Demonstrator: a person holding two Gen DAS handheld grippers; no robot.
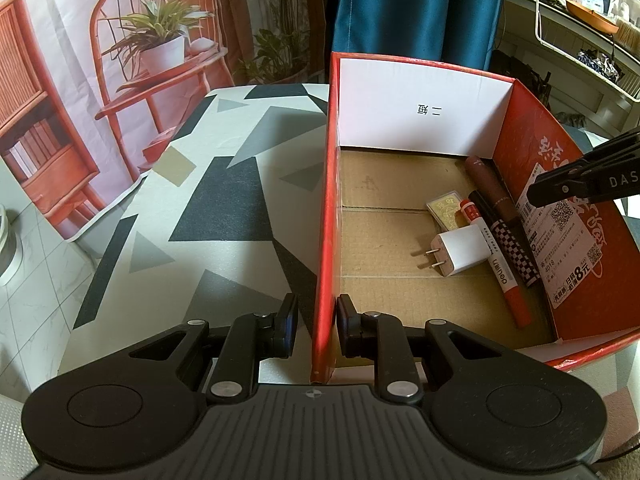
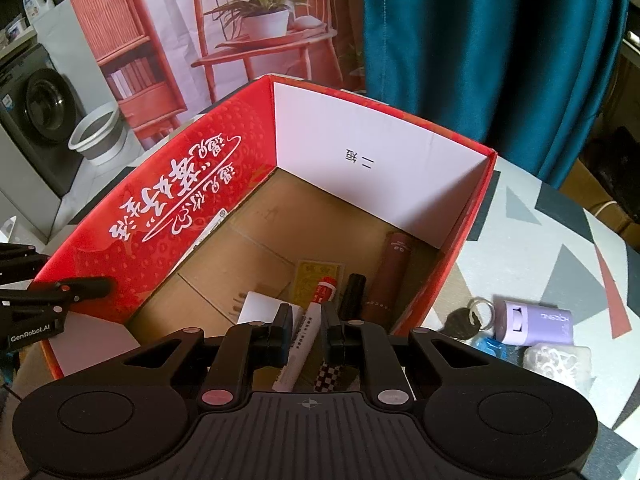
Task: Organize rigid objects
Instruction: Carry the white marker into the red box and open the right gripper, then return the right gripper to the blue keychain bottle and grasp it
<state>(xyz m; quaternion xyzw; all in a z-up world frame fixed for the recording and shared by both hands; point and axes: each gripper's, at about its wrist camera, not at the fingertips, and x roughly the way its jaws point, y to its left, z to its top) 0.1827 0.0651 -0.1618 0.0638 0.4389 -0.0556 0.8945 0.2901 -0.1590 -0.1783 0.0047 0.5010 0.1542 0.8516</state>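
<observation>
A red cardboard box (image 1: 326, 184) stands open on the patterned table. Inside lie a white plug charger (image 1: 460, 250), a red and white marker (image 1: 500, 264), a checkered black pen (image 1: 508, 244), a maroon tube (image 1: 494, 190) and a gold card (image 1: 444, 210). My left gripper (image 1: 318, 320) straddles the box's left wall with its jaws narrowly apart, just clear of the cardboard. My right gripper (image 2: 306, 330) hangs open and empty over the box, above the marker (image 2: 310, 332) and charger (image 2: 260, 308). Outside the box, on the right, lie keys (image 2: 466, 322), a purple case (image 2: 534, 322), a blue item (image 2: 490, 346) and a clear lacy box (image 2: 558, 362).
The table (image 1: 224, 200) has a grey, black and white geometric cloth. A printed backdrop with a red chair (image 1: 160, 48) and a blue curtain (image 2: 480, 40) stand behind. A washing machine (image 2: 36, 120) and a grey basin (image 2: 98, 132) are on the floor to the left.
</observation>
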